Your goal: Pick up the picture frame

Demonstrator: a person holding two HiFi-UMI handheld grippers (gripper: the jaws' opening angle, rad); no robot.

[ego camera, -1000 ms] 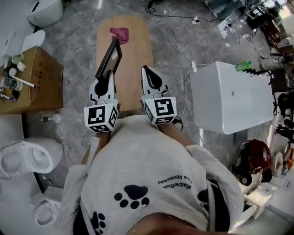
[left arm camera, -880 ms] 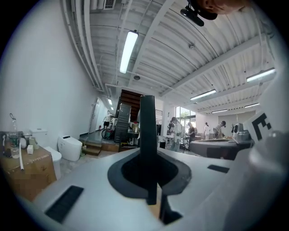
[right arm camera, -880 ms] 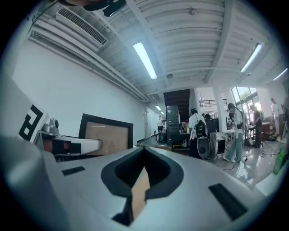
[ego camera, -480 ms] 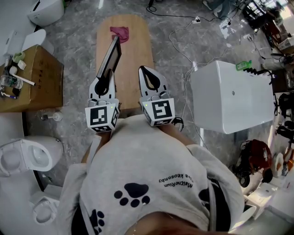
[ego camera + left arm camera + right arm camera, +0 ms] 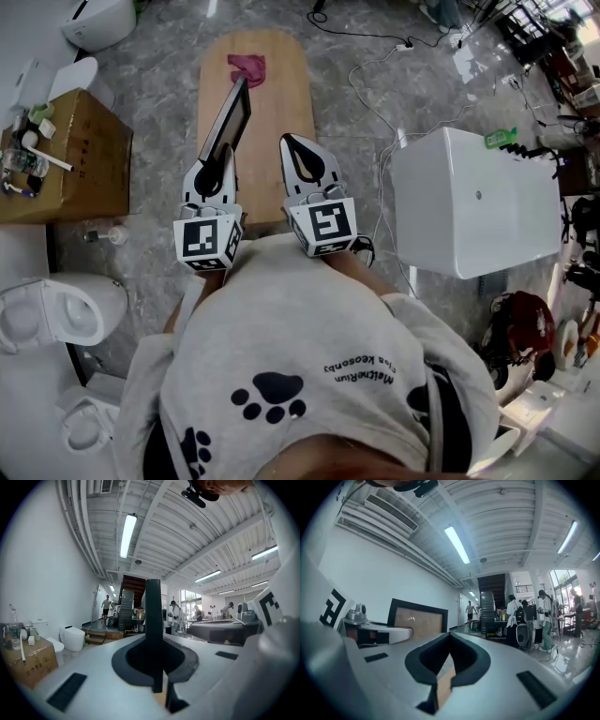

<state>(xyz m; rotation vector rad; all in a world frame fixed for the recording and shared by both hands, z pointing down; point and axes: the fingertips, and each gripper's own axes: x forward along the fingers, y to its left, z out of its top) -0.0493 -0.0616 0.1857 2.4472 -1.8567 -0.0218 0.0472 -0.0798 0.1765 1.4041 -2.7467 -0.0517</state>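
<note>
Left gripper clamps the picture frame edge-on.

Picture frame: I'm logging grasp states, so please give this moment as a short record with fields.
picture frame: upright on edge, over the wooden table
left gripper: shut on the picture frame's near end
right gripper: shut, empty, beside the frame and apart from it
pink cloth: lying at the table's far end
frame clear of the table: cannot tell
</note>
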